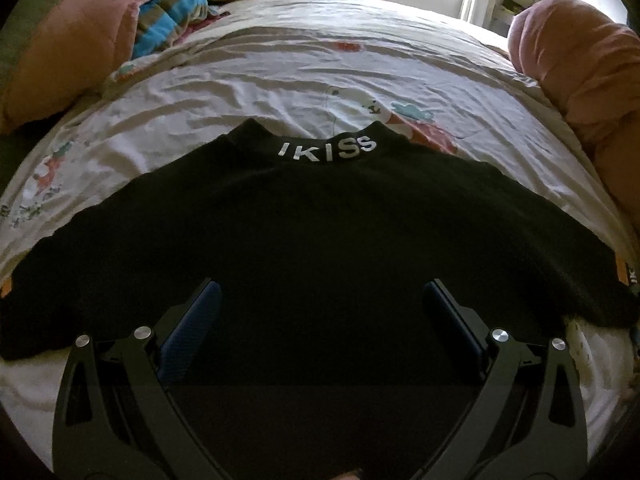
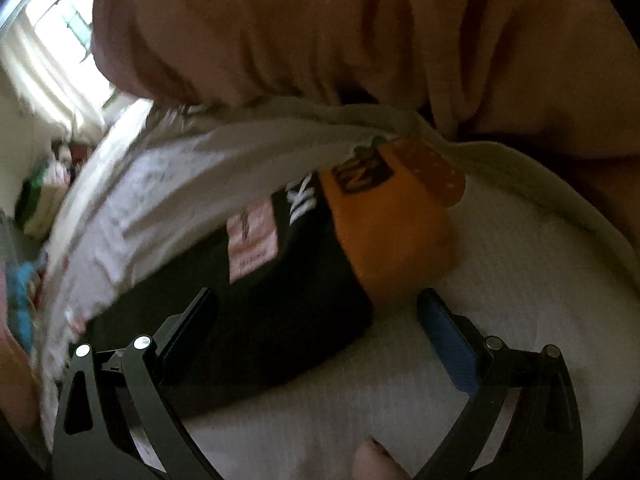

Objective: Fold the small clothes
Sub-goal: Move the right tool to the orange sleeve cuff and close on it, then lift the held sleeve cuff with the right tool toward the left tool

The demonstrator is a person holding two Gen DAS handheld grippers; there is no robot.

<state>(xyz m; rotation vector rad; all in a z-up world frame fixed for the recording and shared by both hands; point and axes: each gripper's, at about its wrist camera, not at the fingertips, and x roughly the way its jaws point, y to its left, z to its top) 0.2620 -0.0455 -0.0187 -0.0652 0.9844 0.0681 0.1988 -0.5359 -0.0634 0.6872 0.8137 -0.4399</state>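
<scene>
Nearest the lens in the left wrist view, the left gripper point(image 1: 320, 308) hangs low over the near hem of a black top point(image 1: 320, 240), its two fingers set wide apart with blue pads point(image 1: 192, 336) facing inward and nothing between them but dark cloth below. Whether the pads touch the fabric cannot be told. The top lies spread flat on a bedsheet point(image 1: 280, 72) printed with cartoon figures, collar point(image 1: 328, 148) away from the camera and lettered "IKISS", sleeves stretched out to either side. That flat spread suits folding: body smoothed, both sleeves out within reach, so no fold appears made yet.

In the right wrist view, which is blurred, the right gripper point(image 2: 316, 312) is also wide open and holds nothing. It straddles the end of the garment's right sleeve, where black cloth meets an orange cuff point(image 2: 384, 240) with a dark printed patch; a pale label point(image 2: 252, 240) shows on the black fabric. One finger sits over the black sleeve, the other over bare white sheet just beside the cuff. This looks like lining up to pinch the sleeve end and carry it inward over the body.

A pink pillow point(image 1: 576, 72) lies at the bed's right edge, close behind the cuff, and another orange-pink pillow point(image 1: 72, 52) with a striped blanket point(image 1: 168, 16) sits at the far left. A fingertip point(image 2: 376, 460) shows at the bottom of the right view.
</scene>
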